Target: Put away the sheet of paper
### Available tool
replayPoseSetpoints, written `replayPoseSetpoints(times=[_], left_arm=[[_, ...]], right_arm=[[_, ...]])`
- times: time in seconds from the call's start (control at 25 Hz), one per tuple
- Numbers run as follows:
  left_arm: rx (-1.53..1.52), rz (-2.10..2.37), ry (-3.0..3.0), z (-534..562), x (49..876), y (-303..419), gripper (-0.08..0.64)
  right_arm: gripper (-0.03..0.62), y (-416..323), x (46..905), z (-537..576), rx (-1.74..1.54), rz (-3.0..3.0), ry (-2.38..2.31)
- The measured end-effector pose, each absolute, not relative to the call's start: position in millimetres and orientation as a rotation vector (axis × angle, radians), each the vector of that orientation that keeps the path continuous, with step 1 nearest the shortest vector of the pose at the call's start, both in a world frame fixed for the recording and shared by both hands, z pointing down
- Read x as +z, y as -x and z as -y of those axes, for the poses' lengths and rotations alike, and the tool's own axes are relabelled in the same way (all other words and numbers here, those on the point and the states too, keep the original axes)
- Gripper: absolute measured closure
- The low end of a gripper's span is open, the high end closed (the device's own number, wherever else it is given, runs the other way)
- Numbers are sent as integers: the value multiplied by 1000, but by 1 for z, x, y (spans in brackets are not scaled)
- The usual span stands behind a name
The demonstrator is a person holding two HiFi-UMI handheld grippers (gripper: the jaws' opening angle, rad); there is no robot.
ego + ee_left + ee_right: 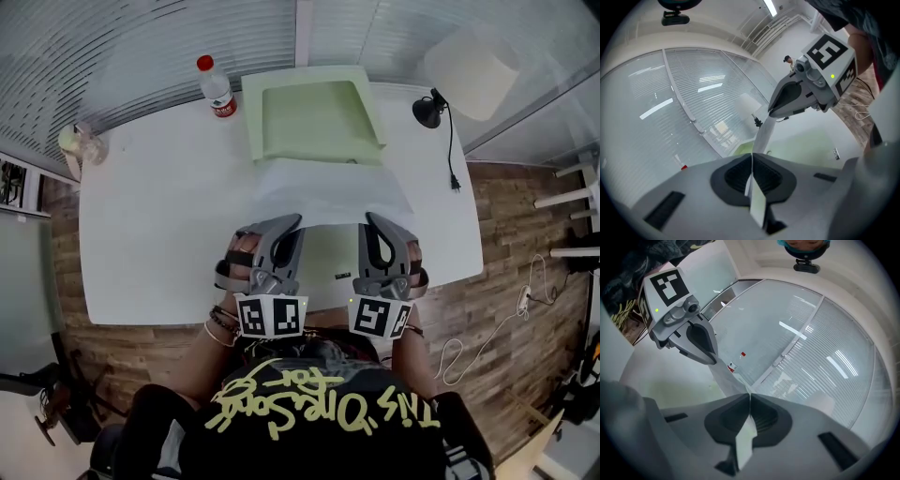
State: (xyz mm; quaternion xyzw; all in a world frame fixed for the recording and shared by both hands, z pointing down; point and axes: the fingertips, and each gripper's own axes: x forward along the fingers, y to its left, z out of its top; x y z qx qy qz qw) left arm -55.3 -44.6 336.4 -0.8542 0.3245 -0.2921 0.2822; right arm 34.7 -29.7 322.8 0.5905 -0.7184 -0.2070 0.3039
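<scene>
A white sheet of paper is stretched between my two grippers and reaches back to the mouth of a pale green tray at the table's far side. My left gripper is shut on the sheet's near left edge. My right gripper is shut on its near right edge. In the left gripper view the paper runs edge-on from the closed jaws to the other gripper. The right gripper view shows the same strip pinched in its jaws. A light green mat lies under the sheet.
On the white table a red-capped bottle stands left of the tray, a small jar sits at the far left edge, and a black desk lamp with its cable is at the right. A window with blinds runs behind.
</scene>
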Motion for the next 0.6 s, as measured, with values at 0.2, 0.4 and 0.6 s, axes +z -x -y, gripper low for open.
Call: replayPoseSetpoints(times=[0.2,0.4,0.6], left_arm=[[-782,-870,2298,36,335,59,551],[-826,-881,2324,54,350,57,551],[-864,-908,2323,60,353,55,551]], right_arm=[[583,-31,321,23,-535,1900,-1570],[583,-34,333,43,-508,1914,-1532],[583,-36,336,49,-508,1938,-1500]])
